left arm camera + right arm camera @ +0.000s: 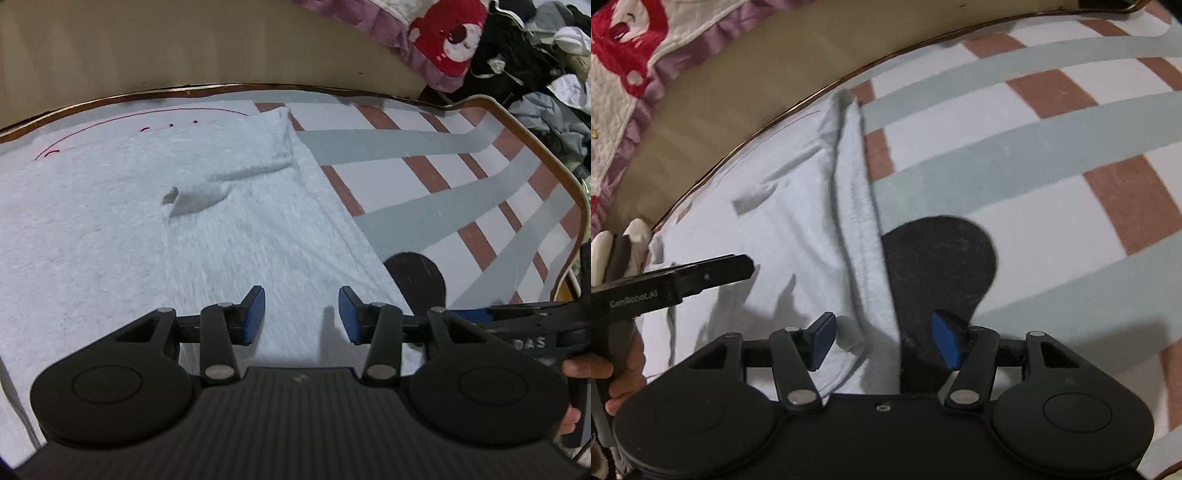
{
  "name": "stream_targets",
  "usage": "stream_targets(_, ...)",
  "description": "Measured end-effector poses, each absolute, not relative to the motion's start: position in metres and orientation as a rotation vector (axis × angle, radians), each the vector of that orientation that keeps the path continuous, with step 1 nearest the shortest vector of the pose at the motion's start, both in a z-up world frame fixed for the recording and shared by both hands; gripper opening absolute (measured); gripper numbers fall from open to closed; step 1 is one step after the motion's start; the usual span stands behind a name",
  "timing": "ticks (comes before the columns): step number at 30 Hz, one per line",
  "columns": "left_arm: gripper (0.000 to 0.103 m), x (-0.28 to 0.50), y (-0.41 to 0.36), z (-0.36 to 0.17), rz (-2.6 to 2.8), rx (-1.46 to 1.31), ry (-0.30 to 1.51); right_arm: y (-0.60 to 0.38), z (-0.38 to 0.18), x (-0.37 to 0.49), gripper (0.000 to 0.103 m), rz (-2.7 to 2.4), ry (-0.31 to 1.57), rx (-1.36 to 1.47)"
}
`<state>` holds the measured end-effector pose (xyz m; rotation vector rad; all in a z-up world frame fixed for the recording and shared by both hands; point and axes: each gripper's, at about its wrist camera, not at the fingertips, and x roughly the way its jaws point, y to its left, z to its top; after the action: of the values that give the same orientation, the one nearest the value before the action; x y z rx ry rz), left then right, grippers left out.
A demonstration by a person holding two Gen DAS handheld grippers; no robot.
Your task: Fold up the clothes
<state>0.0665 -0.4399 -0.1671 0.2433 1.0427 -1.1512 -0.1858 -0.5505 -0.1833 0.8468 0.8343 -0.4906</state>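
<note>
Light grey garment spread on a checked tabletop, both grippers above its near edge.

Left gripper (301, 314), jaws open, empty, over the garment (147, 229); right gripper (882, 341), jaws open, straddling the garment's right hem beside a dark round patch (938, 258) on the tablecloth (1052, 147).

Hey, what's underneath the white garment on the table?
The white garment lies on a striped tablecloth. A dark round object sticks out from under its right edge. How far that object reaches beneath cannot be seen; the cloth covers it.
</note>
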Motion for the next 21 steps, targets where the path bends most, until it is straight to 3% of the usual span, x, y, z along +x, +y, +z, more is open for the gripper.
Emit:
stream_targets(4,0.043,0.065,-0.436,-0.165,-1.162,0.179,1.096,-0.545,-0.179,-0.175,0.064,-0.478,0.821,0.819)
stream_targets(5,0.043,0.067,-0.437,-0.166,-1.156,0.175,1.108,-0.543,-0.178,-0.173,0.052,-0.474,0.818,0.812)
stream_targets(6,0.043,0.068,-0.438,-0.166,-1.143,0.181,1.114,-0.542,-0.177,-0.170,0.045,-0.471,0.815,0.805)
stream_targets(7,0.043,0.069,-0.440,-0.165,-1.132,0.184,1.118,-0.540,-0.176,-0.167,0.025,-0.468,0.812,0.798)
stream_targets(8,0.043,0.071,-0.442,-0.163,-1.120,0.182,1.120,-0.539,-0.175,-0.165,0.019,-0.465,0.808,0.791)
stream_targets(16,0.043,0.087,-0.460,-0.164,-1.166,-0.001,1.250,-0.527,-0.166,-0.143,0.017,-0.438,0.782,0.736)
stream_targets(21,0.043,0.085,-0.477,-0.171,-1.175,0.060,1.274,-0.528,-0.165,-0.140,0.017,-0.418,0.770,0.745)
